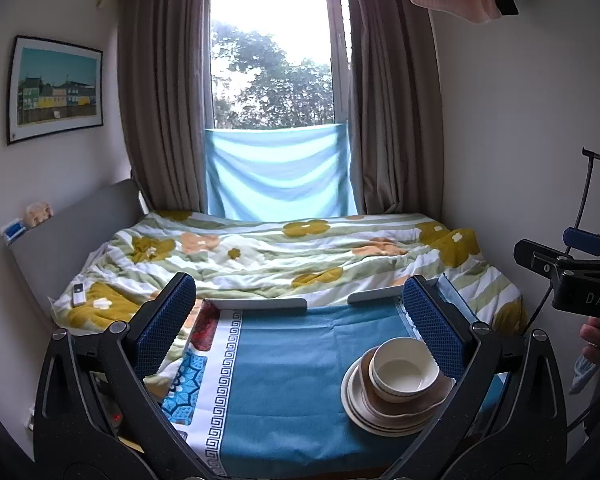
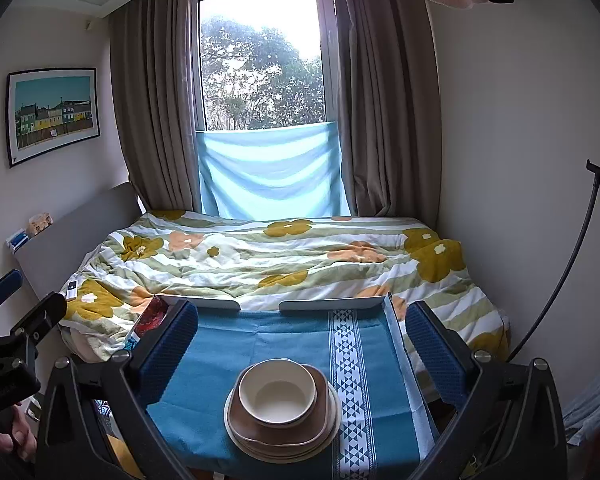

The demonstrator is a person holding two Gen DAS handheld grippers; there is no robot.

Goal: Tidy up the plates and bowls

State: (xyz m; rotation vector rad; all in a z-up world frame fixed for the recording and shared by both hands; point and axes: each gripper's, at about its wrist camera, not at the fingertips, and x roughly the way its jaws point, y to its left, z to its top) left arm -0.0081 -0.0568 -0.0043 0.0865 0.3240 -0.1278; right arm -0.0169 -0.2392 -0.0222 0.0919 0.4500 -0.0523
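the dishes look already gathered: a cream bowl (image 2: pixel 277 395) sits nested in a brown dish (image 2: pixel 320 408), and that rests on a stack of cream plates (image 2: pixel 332 432), all one pile on the blue tablecloth (image 2: pixel 220 360) of a small table at the foot of a bed (image 2: pixel 284 256). no other plate or bowl shows loose on the cloth in either view, so i judge the sorting as done or very nearly so; whether anything waits out of frame i cannot tell.

the left gripper (image 1: pixel 300 332) is held level above the near edge of the table, its tongs spread wide with nothing between them; the pile lies at about 4 o'clock in its view, just beside the right-hand pad. the right gripper (image 2: pixel 300 340) is also held level, tongs apart and empty, with the pile centred at 6 o'clock below and between them, not touched.
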